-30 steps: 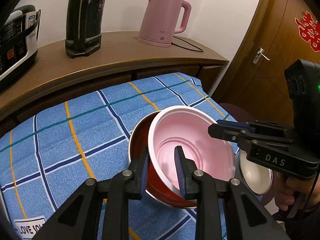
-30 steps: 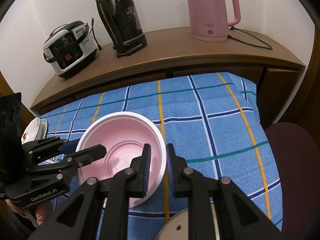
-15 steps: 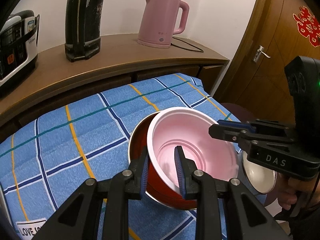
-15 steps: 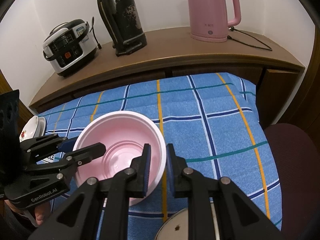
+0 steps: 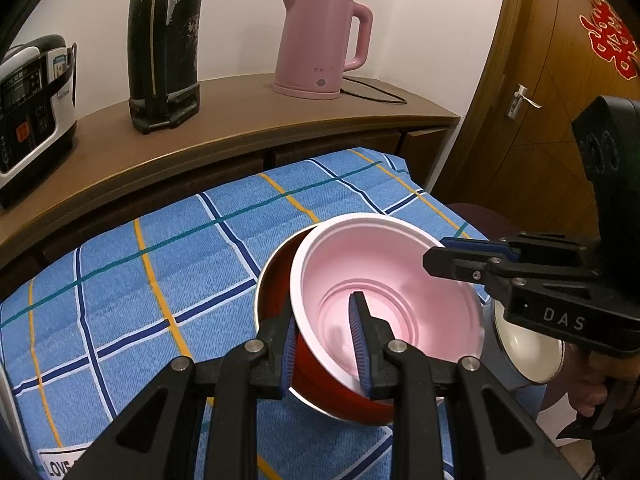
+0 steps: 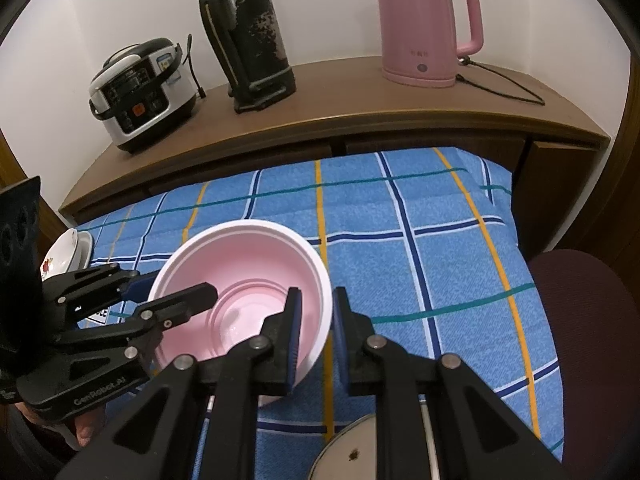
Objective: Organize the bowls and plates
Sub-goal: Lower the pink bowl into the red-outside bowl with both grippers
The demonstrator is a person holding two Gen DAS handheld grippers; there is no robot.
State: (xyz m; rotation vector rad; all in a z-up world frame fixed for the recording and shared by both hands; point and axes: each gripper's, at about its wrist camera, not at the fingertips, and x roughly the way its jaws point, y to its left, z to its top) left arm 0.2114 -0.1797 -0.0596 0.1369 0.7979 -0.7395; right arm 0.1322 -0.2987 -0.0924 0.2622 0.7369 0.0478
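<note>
Tongs first: my left tongs and right tongs are each clamped on the pink bowl's rim, on opposite sides. It sits tilted in the red bowl on the blue-checked desk. I judge I should level it, lower both sides evenly, then release.

Pink bowl, red bowl, blue plaid cloth.
</note>
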